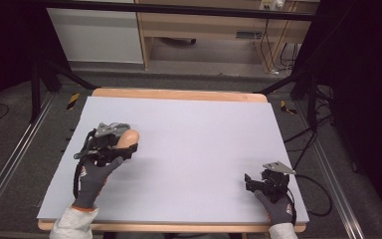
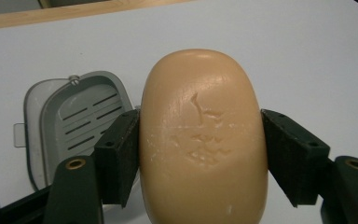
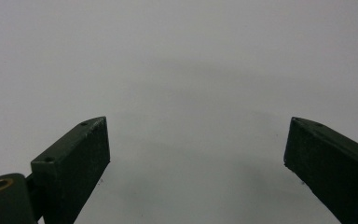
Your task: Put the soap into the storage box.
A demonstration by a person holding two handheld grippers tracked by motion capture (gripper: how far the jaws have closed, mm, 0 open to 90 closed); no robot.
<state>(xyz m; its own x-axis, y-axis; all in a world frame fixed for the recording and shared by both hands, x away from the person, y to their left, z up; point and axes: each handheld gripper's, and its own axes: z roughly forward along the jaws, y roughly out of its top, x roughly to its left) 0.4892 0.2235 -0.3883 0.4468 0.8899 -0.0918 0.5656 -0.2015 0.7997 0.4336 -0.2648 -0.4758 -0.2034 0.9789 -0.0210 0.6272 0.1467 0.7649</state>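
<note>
Soap bar, tan and oval, sits right up against the lens in the left gripper view, clamped across its narrow width between the two black pads. Left gripper is clenched on it, pads flat against both long sides, a grip that should keep a slick bar from twisting out. Faint embossed mark on the top face, a few scuffs.

Grey soap dish lies on the counter just behind and to the left of the bar in that view. It has a slotted floor, a raised rim and a small tab on one side. The bar is not in the dish; it looks held just above the counter beside it. Likely the job is moving the soap to or from that dish, and I cannot tell which. The slots are for draining, so the bar would go flat on the floor of the dish.

High view: left gripper at the left-middle of the pale counter, soap bar poking forward from the fingers, dish partly hidden under the gripper. Gloved left hand holds the tool.

Right gripper rests near the front right corner, well apart from the soap, parked out of the way. Its own view shows fingers spread wide, released, nothing between them, just bare counter.
</note>
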